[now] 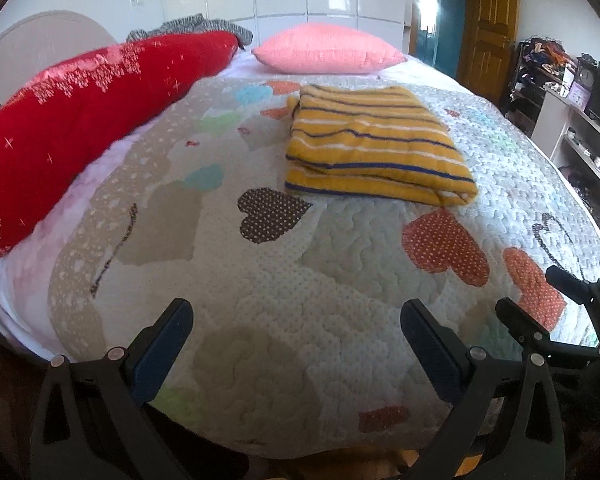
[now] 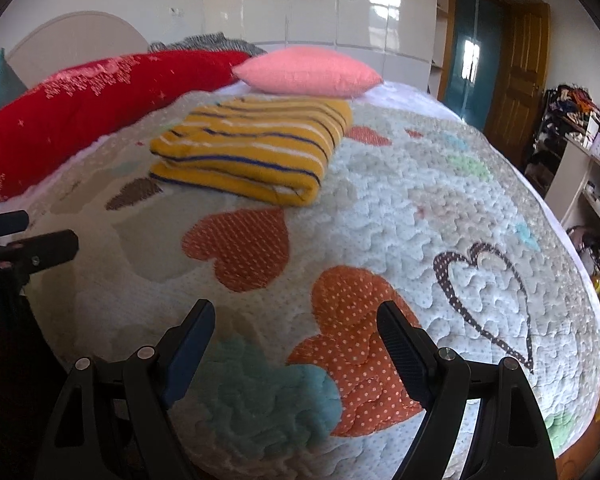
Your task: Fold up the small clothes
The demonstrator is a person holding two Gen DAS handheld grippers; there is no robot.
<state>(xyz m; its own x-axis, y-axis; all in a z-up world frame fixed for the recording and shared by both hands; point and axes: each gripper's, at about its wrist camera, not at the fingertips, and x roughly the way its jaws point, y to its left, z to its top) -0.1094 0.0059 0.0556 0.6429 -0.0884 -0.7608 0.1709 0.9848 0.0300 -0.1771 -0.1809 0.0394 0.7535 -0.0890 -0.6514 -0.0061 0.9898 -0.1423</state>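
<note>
A small yellow garment with blue and white stripes [image 1: 374, 146] lies folded into a thick rectangle on the quilted bedspread [image 1: 340, 264], well beyond both grippers. In the right wrist view the same folded garment [image 2: 252, 146] sits left of centre, in front of the pink pillow. My left gripper [image 1: 296, 320] hangs open over the near part of the quilt, nothing between its fingers. My right gripper [image 2: 296, 320] is open too, above the orange heart patches, empty. Each gripper shows at the edge of the other's view: the right gripper [image 1: 540, 292] and the left gripper [image 2: 40, 236].
A long red cushion [image 1: 80, 120] runs along the left side of the bed and a pink pillow [image 1: 328, 50] lies at the head. A grey knit item [image 1: 192, 26] sits behind the cushion. Shelves with clutter [image 1: 580, 120] stand to the right, a wooden door [image 1: 488, 20] beyond.
</note>
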